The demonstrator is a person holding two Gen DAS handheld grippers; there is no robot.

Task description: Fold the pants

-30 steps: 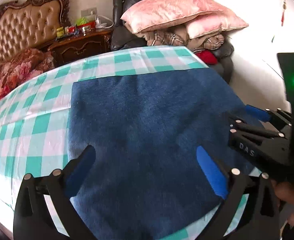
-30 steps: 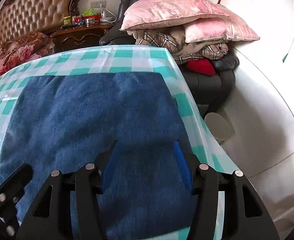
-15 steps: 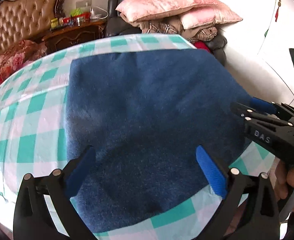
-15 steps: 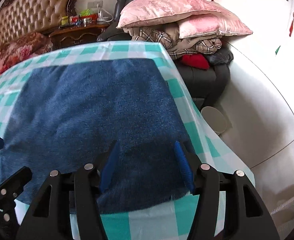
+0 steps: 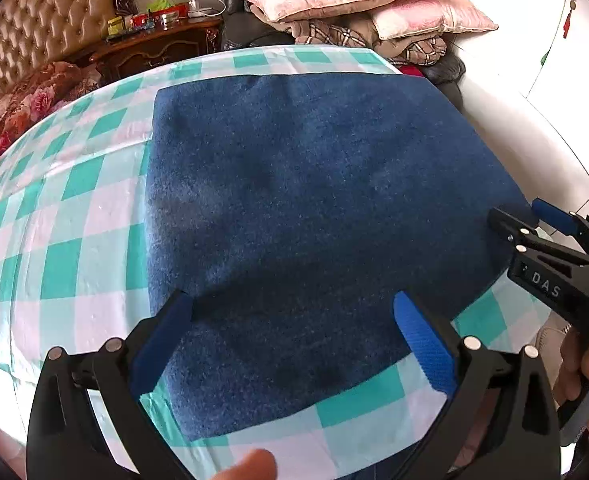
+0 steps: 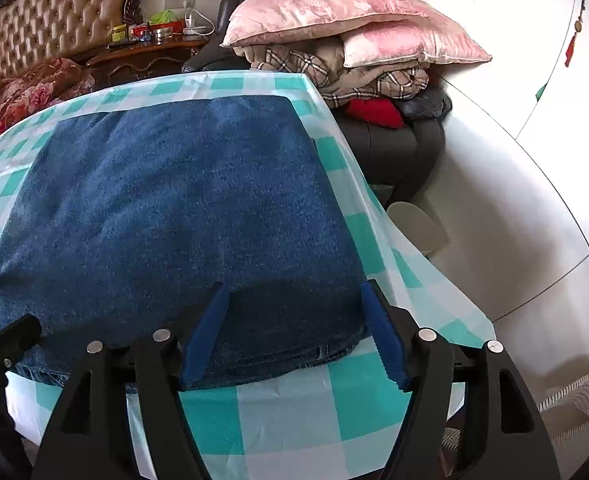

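We see the folded pants (image 5: pixel 314 208) lying flat on the checked cloth (image 5: pixel 74 216); left gripper (image 5: pixel 294 340) spread wide, right gripper (image 6: pixel 294 332) opening (nothing pinched).

I'm in a home bedroom. At eleven o'clock stands a tufted, carved headboard (image 6: pixel 50 12) over a floral bedspread (image 6: pixel 22 88); at twelve, a dark wooden nightstand (image 6: pixel 146 58) cluttered with small items; at one, pink pillows (image 6: pixel 334 12) stacked on plaid blankets (image 6: pixel 334 68) piled over a black armchair (image 6: pixel 394 148).
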